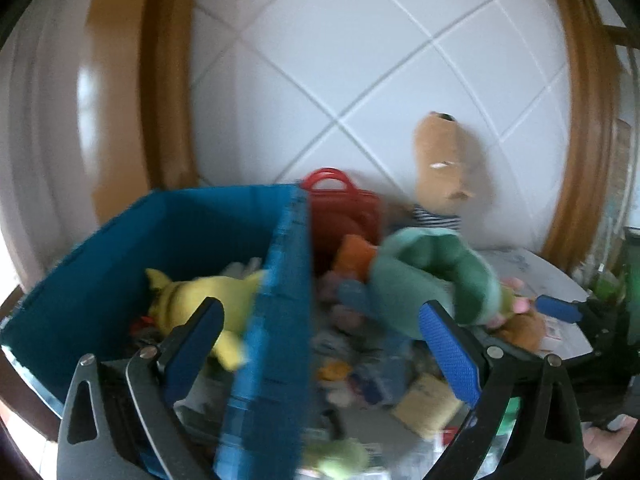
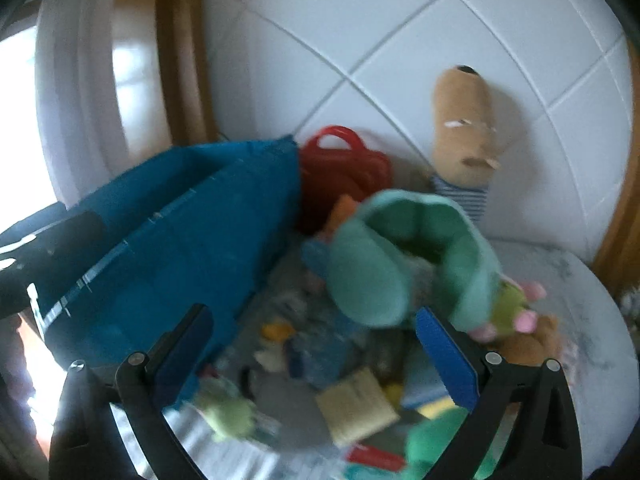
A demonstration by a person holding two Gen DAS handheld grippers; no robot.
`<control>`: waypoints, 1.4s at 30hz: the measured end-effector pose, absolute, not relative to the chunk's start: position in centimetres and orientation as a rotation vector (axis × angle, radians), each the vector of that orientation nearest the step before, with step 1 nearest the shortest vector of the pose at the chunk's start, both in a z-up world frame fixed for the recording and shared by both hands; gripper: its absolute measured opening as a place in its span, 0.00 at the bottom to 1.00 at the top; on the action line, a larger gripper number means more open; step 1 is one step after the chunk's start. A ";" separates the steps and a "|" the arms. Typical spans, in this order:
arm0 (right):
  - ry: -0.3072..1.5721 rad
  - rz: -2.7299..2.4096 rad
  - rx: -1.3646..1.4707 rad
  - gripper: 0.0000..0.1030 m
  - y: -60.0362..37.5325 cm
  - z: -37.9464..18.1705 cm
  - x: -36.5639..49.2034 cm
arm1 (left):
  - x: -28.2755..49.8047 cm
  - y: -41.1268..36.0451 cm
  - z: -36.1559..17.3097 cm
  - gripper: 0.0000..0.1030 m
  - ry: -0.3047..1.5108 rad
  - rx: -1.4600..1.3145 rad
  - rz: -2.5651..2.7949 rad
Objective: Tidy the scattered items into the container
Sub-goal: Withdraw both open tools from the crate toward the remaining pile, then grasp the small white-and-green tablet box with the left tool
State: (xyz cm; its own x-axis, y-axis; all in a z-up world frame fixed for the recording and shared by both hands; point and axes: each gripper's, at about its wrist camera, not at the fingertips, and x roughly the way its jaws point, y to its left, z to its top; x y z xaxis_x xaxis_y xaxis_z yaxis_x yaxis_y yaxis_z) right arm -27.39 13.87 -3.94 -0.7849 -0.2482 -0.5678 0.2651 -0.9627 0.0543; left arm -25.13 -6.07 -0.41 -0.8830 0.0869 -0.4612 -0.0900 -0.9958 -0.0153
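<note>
A blue fabric bin (image 1: pixel 276 280) stands at the left of a round table; it also shows in the right wrist view (image 2: pixel 192 248). A yellow plush (image 1: pixel 200 300) lies inside it. My left gripper (image 1: pixel 320 344) is open and empty, straddling the bin's right wall. A green neck pillow (image 1: pixel 432 276) lies on the pile of small items to the right of the bin, and shows in the right wrist view (image 2: pixel 408 256). My right gripper (image 2: pixel 316 348) is open and empty, just in front of the pillow. Both views are blurred.
A tan plush dog (image 2: pixel 464 128) leans on the tiled wall. A red basket (image 2: pixel 344 168) sits behind the bin. A beige sponge (image 2: pixel 356 404), a small green plush (image 2: pixel 228 412) and several small toys litter the table (image 2: pixel 580 320). Wooden frames flank the wall.
</note>
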 end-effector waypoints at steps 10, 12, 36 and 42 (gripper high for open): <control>0.033 -2.702 0.950 1.00 22.2 -6.9 -25.6 | -23.5 2.9 -4.7 0.97 0.069 -0.892 2.906; 0.042 -2.680 0.970 1.00 22.6 -7.8 -25.5 | -23.3 3.4 -6.1 0.97 0.055 -0.960 2.929; 0.077 -2.302 1.378 0.88 18.3 -25.4 -27.1 | -23.3 -1.1 -27.9 0.76 -0.146 -1.665 2.710; 0.091 -2.282 1.411 0.83 18.2 -27.9 -27.4 | -24.6 -0.9 -30.0 0.76 -0.146 -1.706 2.697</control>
State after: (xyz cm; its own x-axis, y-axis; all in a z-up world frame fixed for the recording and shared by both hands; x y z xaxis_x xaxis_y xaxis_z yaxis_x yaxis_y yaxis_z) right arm -27.41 18.22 -27.94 -0.3732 -0.3413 -0.8627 0.4089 -0.8952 0.1773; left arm -24.55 -0.93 -30.03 -0.4289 0.0037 -0.9033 0.0935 -0.9944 -0.0485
